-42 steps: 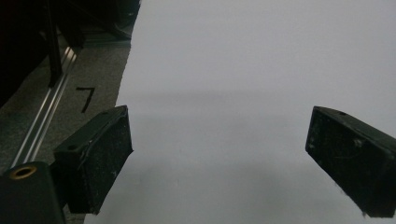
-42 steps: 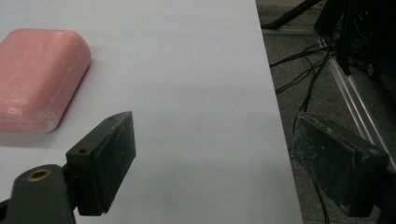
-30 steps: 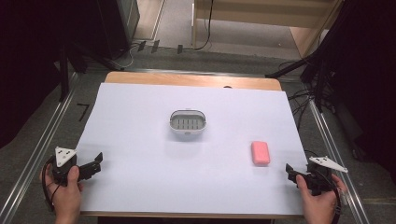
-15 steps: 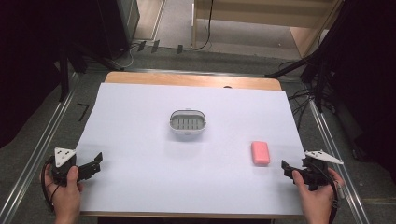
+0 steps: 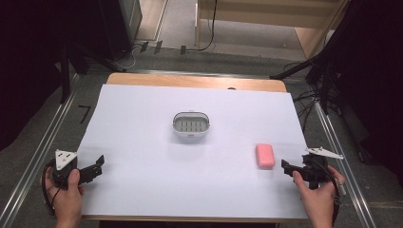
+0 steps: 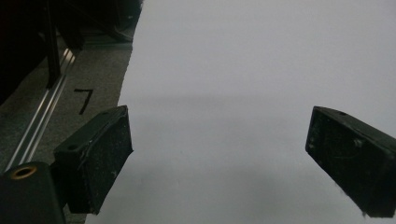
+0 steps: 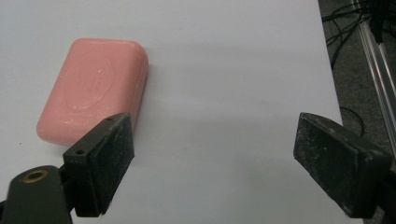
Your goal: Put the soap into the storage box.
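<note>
Each black claw [image 5: 97, 166] carries scuffed rectangular pads, a brass-ringed hole, a grey triangular plate and a dark cable.

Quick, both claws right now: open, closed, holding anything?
Left claw: open, holding nothing.
Right claw: open, holding nothing; pink soap beside it.

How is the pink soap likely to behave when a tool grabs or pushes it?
The soap looks like a solid bar, so probably stiff. Its flat face lies on the white sheet, so it should slide, not roll. Rounded, smooth edges may slip between the pads.
</note>
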The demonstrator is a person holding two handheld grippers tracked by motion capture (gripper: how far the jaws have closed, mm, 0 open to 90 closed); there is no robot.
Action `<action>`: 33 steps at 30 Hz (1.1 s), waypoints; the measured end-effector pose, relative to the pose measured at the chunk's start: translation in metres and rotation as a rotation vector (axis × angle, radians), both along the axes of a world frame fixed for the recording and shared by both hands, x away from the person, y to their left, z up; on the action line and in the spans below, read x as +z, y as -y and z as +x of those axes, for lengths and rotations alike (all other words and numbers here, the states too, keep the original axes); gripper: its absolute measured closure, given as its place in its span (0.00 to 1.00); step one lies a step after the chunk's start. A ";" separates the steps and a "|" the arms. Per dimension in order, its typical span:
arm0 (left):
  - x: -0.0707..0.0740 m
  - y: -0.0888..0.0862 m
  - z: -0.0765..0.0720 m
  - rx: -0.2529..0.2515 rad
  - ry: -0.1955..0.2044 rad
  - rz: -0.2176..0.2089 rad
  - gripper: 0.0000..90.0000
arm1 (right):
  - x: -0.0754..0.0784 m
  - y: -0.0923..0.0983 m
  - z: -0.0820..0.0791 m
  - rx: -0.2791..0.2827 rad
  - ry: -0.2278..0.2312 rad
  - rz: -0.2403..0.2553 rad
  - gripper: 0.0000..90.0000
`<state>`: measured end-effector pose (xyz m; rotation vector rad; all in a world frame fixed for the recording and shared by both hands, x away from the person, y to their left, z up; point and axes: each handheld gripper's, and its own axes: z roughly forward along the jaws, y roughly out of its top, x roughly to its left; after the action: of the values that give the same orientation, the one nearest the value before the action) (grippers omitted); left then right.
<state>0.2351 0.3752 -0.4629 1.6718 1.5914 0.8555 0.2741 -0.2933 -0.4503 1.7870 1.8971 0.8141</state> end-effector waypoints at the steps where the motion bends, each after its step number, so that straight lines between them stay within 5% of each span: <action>1: 0.000 0.000 0.000 0.000 0.001 -0.001 0.08 | 0.000 -0.001 0.001 -0.001 -0.008 0.002 0.14; 11: 0.000 0.000 0.000 -0.005 0.001 -0.003 0.08 | 0.010 -0.006 0.018 -0.017 -0.099 0.005 0.15; 24: 0.000 0.000 0.000 -0.006 0.000 -0.003 0.08 | 0.021 -0.015 0.029 0.032 -0.150 0.054 0.26; 33: 0.000 0.000 0.000 -0.008 0.000 -0.004 0.09 | 0.023 -0.035 0.038 0.052 -0.220 0.094 0.19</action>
<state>0.2354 0.3754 -0.4631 1.6741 1.5843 0.8473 0.3123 -0.2581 -0.4276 1.9614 2.0825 0.7628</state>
